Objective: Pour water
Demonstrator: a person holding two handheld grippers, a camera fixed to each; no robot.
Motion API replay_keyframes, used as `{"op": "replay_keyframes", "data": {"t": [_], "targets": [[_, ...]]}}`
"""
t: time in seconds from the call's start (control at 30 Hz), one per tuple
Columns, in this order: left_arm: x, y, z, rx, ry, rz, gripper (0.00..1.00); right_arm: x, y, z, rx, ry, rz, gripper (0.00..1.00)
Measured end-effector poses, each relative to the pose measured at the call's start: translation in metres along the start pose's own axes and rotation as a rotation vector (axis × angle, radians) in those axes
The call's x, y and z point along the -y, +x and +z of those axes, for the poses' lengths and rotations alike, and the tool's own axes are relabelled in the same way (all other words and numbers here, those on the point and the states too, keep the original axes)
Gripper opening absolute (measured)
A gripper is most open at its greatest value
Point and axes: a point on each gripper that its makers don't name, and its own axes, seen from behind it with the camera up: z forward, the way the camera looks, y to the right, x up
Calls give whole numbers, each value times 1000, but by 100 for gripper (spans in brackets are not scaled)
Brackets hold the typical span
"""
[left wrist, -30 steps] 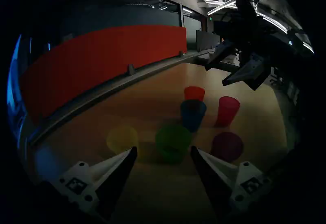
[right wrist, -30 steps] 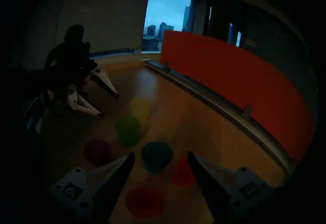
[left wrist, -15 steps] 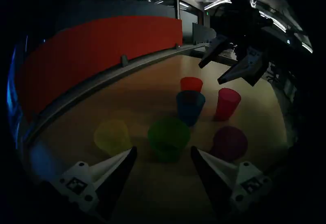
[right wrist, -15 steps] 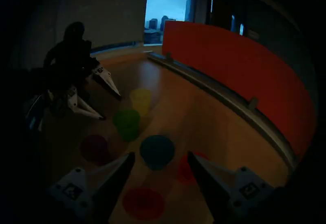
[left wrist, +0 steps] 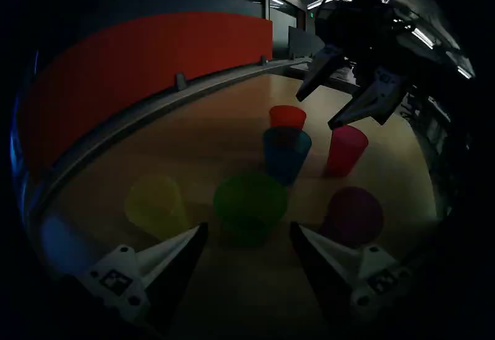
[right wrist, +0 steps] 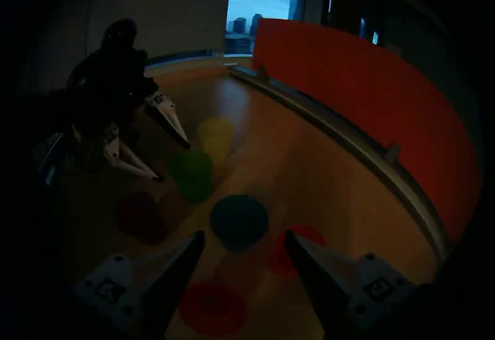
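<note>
Your left gripper [left wrist: 247,225] has its fingers spread, and the green cup [left wrist: 250,207] stands just ahead between them on the wooden surface [left wrist: 216,135]. The yellow cup [left wrist: 154,204] is to its left and the purple cup [left wrist: 354,216] to its right. The blue cup [left wrist: 286,154] is behind, then the red cup [left wrist: 288,117] and pink cup [left wrist: 345,149]. Your right gripper [left wrist: 313,114], fingers also apart, hovers near the pink one. Bare wood runs open to the rail [left wrist: 124,132] under the red partition [left wrist: 136,67]. The finger marker [left wrist: 116,281] is too dim to read.
</note>
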Motion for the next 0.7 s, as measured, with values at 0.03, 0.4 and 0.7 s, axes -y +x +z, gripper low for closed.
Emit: {"op": "replay_keyframes", "data": {"t": [0.03, 0.4, 0.7], "targets": [[-1, 0, 2, 1, -2, 2, 94, 0, 0, 1, 4, 1, -3, 99], [-5, 1, 19, 12, -26, -5, 93, 3, -1, 9, 18, 13, -14, 99], [-3, 4, 32, 17, -25, 1, 93, 1, -2, 11, 23, 9, -24, 99]]}}
